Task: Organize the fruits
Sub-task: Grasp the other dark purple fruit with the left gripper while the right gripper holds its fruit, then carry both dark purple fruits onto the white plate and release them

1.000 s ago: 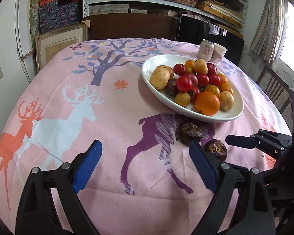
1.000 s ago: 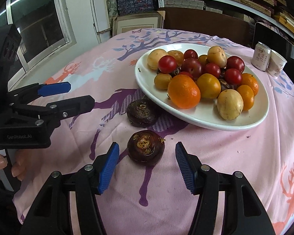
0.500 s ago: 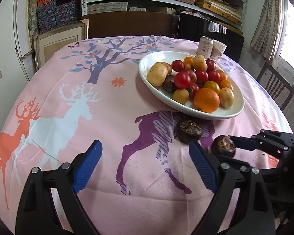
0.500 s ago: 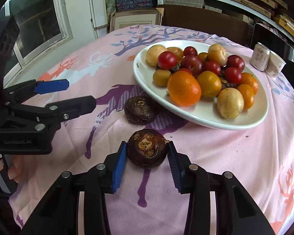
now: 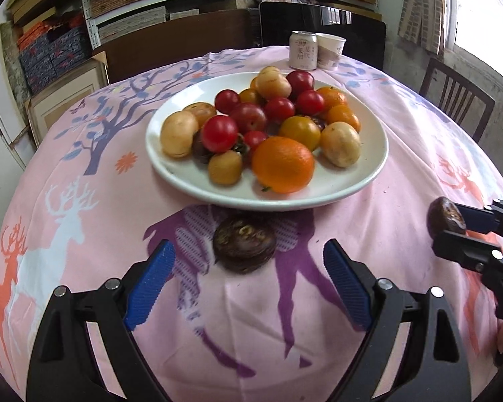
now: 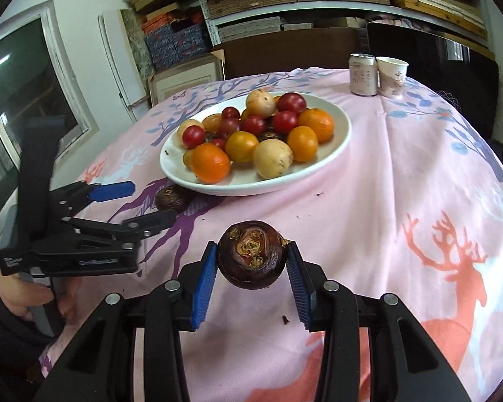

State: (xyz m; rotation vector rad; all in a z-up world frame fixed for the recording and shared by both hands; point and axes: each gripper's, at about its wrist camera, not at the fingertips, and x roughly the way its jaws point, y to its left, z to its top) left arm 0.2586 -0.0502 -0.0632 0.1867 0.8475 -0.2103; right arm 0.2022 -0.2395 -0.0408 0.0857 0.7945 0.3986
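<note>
Right wrist view: my right gripper now clamps a dark brown water chestnut between its blue pads, lifted clear of the pink tablecloth. A second ago the same chestnut lay on the cloth between jaws that stood apart; the jaws have just been closing, and half a second ago the pads already pressed on both its sides. The gripper has since shifted toward the near right part of the table, away from the white plate of mixed fruit.

Left wrist view: my left gripper stands wide, holding nothing. A second ago the other water chestnut lay off to the right of its jaws; now that chestnut rests on the cloth between and just ahead of the two pads, touching neither, just beside the plate's near rim. The plate fills more of this view than before.

The held chestnut also shows at the right edge of the left view. A drink can and a paper cup stand together at the far edge of the table, unchanged.
</note>
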